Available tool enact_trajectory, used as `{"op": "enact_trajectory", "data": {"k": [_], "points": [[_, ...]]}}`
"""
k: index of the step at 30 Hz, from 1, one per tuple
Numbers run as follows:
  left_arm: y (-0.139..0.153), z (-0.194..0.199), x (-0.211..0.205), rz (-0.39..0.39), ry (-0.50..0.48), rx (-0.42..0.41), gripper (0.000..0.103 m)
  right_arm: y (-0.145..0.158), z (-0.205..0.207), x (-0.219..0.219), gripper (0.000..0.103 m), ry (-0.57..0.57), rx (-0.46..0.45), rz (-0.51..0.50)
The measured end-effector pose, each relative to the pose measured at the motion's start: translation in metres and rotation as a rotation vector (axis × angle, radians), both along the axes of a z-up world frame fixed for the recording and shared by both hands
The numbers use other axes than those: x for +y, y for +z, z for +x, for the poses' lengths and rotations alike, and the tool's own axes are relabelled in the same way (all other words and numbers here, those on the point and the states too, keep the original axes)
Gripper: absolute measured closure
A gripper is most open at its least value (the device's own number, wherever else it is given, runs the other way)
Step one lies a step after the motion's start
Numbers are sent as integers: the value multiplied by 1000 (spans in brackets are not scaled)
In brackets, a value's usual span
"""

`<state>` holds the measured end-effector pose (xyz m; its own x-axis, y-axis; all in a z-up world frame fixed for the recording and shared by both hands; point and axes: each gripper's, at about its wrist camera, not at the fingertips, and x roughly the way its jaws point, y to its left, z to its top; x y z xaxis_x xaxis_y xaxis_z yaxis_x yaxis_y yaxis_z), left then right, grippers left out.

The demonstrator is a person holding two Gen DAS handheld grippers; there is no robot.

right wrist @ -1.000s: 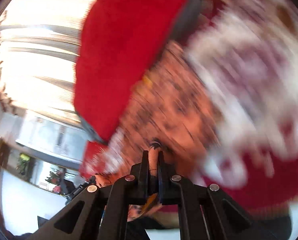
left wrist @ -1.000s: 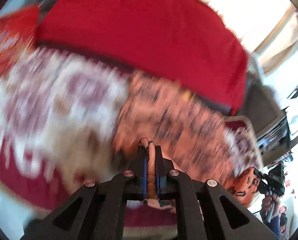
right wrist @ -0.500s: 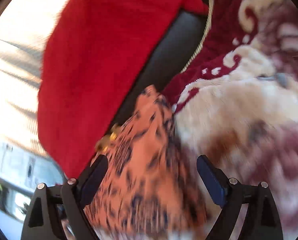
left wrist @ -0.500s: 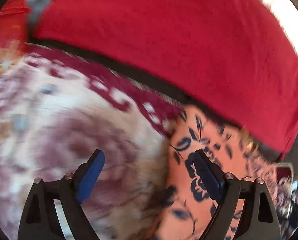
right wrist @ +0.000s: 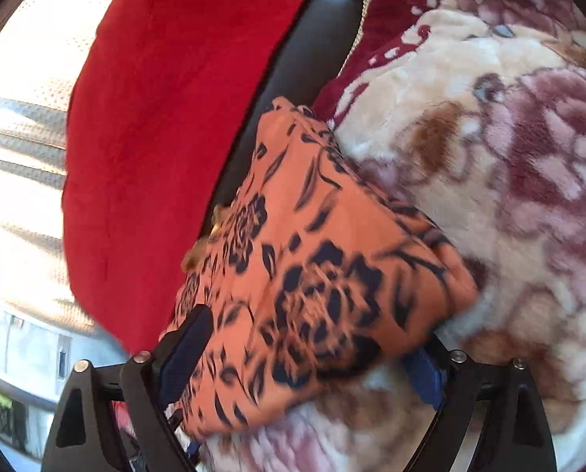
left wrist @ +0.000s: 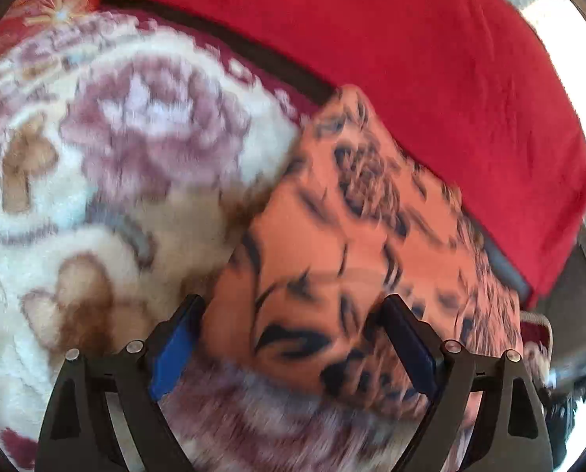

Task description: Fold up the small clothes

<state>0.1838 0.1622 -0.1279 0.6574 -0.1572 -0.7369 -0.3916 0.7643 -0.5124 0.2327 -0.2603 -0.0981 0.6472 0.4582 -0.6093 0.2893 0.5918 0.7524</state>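
The orange floral garment (left wrist: 332, 259) (right wrist: 316, 275) is lying folded on the plush floral blanket (left wrist: 108, 181) (right wrist: 529, 196), near its edge beside the red cushion (left wrist: 391, 51) (right wrist: 167, 118). The left tool (left wrist: 289, 338) is standing wide open over it; the right tool (right wrist: 312, 358) is closing, garment between its jaws, not pinched.

Thin, smooth orange cloth garment with dark floral print (right wrist: 293, 259), matt. Thick, fluffy cream-and-maroon flowered plush blanket (left wrist: 108, 196), long-napped. Soft, matt plain red fabric cushion (left wrist: 371, 39). Smooth, faintly glossy dark leather-like seat strip (right wrist: 316, 31). Matt black plastic fingers (left wrist: 407, 338) with blue pads, shiny metal screws.
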Motion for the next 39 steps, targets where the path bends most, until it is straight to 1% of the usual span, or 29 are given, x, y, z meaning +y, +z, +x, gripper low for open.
{"op": "enact_trajectory", "data": {"k": [1, 2, 3, 4, 5, 6, 8, 10, 11, 12, 13, 14, 15, 16, 17, 18, 19, 20, 22, 23, 26, 27, 28, 29, 31, 32, 33, 36, 39], "points": [[0, 7, 1, -14, -16, 9, 56, -5, 11, 5, 82, 26, 35, -9], [-1, 20, 3, -65, -60, 61, 85, -13, 24, 6, 93, 34, 78, 34], [8, 25, 5, -87, -49, 87, 86, -13, 29, 4, 93, 31, 106, 52], [25, 23, 3, -55, -47, 64, 86, -1, 30, 4, 93, 39, 89, 25], [49, 18, 1, -13, -56, 14, 86, 23, 27, 4, 94, 56, 38, -8], [67, 12, -2, 5, -69, -26, 86, 43, 22, 6, 94, 71, -10, -31], [104, -11, -7, 17, -90, -105, 86, 93, 1, 10, 94, 99, -121, -91], [120, -32, -12, 49, -99, -144, 85, 121, -30, 7, 94, 115, -186, -131], [121, -48, -14, 60, -104, -147, 84, 123, -44, 4, 94, 114, -191, -142], [115, -64, -15, 49, -109, -135, 83, 118, -61, -1, 94, 110, -180, -152], [103, -70, -16, 38, -120, -119, 77, 108, -74, -4, 90, 110, -163, -162], [84, -81, -16, 52, -134, -89, 71, 91, -90, -7, 89, 116, -131, -175], [62, -88, -14, 91, -132, -45, 63, 60, -104, -11, 76, 141, -75, -178], [36, -95, -9, 136, -108, 33, 49, 34, -113, -16, 40, 164, -1, -178], [12, -101, 0, 144, -84, 128, 48, 2, -125, -24, 33, 165, 116, -176], [-2, -111, 17, 53, -69, 127, 48, -14, -143, -35, 39, 141, 112, -123], [-1, -124, 33, -24, -45, 68, 46, -13, -162, -46, 39, 111, 34, -79], [4, -129, 42, -16, -33, 64, 46, -9, -174, -55, 39, 98, 46, -102], [24, -135, 56, 95, -7, 65, 46, 3, -190, -72, 31, 34, 40, -161], [31, -133, 60, 119, -7, 49, 45, 7, -190, -79, 31, 24, 34, -175], [43, -109, 66, 116, -89, 15, 44, 28, -172, -89, 30, 38, 3, -226], [43, -103, 60, 115, -111, 2, 42, 35, -158, -84, 30, 53, -13, -238], [46, -95, 57, 119, -137, -15, 36, 43, -142, -77, 31, 74, -30, -250], [45, -89, 51, 127, -150, -23, 33, 48, -127, -73, 30, 96, -48, -260], [46, -67, 42, 123, -179, -41, 30, 56, -96, -63, 31, 152, -75, -288], [44, -46, 38, 107, -215, -38, 30, 59, -87, -59, 31, 177, -76, -296], [42, -33, 34, 108, -228, -25, 30, 59, -67, -53, 31, 212, -77, -309], [39, 2, 30, 109, -235, -1, 30, 60, -30, -39, 31, 261, -68, -368], [37, 24, 27, 130, -228, 5, 30, 56, 11, -31, 31, 298, -56, -430]]}}
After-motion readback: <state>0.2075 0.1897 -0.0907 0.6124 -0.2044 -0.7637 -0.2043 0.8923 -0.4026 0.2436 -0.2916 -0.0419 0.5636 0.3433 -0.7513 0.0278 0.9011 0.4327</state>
